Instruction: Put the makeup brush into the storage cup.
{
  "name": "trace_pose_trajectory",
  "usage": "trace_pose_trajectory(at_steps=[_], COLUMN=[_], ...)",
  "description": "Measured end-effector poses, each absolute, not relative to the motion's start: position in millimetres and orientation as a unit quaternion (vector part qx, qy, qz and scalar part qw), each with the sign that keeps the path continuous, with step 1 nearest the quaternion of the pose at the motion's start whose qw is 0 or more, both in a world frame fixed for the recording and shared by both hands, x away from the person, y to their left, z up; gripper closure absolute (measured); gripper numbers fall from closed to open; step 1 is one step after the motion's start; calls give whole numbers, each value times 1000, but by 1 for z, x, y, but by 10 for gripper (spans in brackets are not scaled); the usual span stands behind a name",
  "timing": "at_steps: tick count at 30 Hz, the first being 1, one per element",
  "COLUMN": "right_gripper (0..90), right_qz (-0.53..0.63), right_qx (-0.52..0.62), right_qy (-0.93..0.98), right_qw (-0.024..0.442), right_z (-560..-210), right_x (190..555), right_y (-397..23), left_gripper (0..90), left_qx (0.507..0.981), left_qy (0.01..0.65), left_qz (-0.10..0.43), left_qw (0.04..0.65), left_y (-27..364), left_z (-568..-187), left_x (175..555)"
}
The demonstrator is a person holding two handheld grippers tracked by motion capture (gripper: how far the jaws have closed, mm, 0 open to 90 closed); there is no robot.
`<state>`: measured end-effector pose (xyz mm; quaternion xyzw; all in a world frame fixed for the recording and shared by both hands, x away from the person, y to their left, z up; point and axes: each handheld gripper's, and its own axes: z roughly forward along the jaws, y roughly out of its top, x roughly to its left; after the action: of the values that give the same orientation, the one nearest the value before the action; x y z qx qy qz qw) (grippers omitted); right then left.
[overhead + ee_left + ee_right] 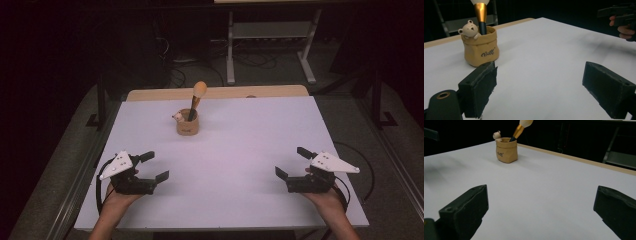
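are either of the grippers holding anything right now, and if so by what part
Nothing is held. The left gripper and the right gripper both sit open over the bare white table, apart from the pouch and its brush.

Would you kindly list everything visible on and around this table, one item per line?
Tan bag-shaped holder with a small bear figure on its rim: one, far centre-left of the table.
Makeup brush with pale bristle head, gold ferrule and black handle: one, standing tilted in the holder.
White table top with a wooden far edge: one.
Grey metal frame: one, on the floor beyond the table.
Left gripper: black, open, near left.
Right gripper: black, open, near right.
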<state>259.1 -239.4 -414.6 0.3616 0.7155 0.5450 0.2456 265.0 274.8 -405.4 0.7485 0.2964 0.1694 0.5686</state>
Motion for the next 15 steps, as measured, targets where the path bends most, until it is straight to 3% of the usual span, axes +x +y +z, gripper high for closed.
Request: trace_pose_trajectory(at_steps=[15], right_gripper=[0], right_qz=[543], right_qx=[359], right_qy=[719], right_qw=[243], right_z=[-417], right_x=[255], right_y=[-240], left_gripper=[116], left_qx=[746], left_qy=[299], left_qz=[167], left_qw=[571], left_y=[279], left_z=[-412], left_x=[252])
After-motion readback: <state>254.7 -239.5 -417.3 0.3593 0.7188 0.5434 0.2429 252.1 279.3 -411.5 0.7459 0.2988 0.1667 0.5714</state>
